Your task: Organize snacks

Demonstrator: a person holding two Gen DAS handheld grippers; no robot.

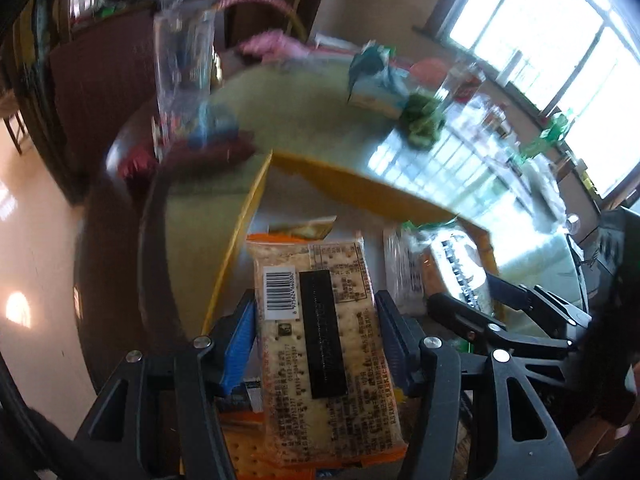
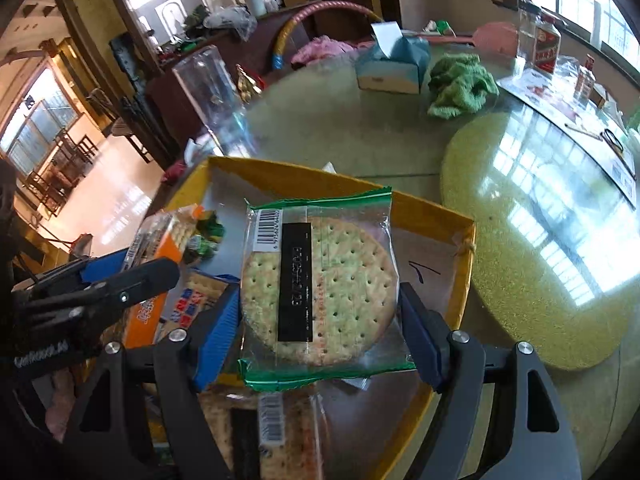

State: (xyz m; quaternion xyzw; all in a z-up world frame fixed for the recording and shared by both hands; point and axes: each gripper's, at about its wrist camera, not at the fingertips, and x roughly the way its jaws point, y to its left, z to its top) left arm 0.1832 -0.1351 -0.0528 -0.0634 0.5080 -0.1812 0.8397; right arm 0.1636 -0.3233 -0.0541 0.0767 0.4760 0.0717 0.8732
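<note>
Over the yellow tray [image 2: 466, 240], two cracker packs are held for sorting.
A rectangular cracker pack [image 1: 320, 320] is clamped by the left gripper [image 1: 316, 336]; a round cracker pack [image 2: 320, 292] by the right gripper [image 2: 320, 336].

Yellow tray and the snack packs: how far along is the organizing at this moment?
Partly done. Several packs already lie in the yellow tray, including an orange cracker pack. In hand: the left gripper holds a rectangular cracker pack, the right gripper a round green-edged cracker pack, both over the tray. Left: setting these two down; other loose snacks cannot be told.
</note>
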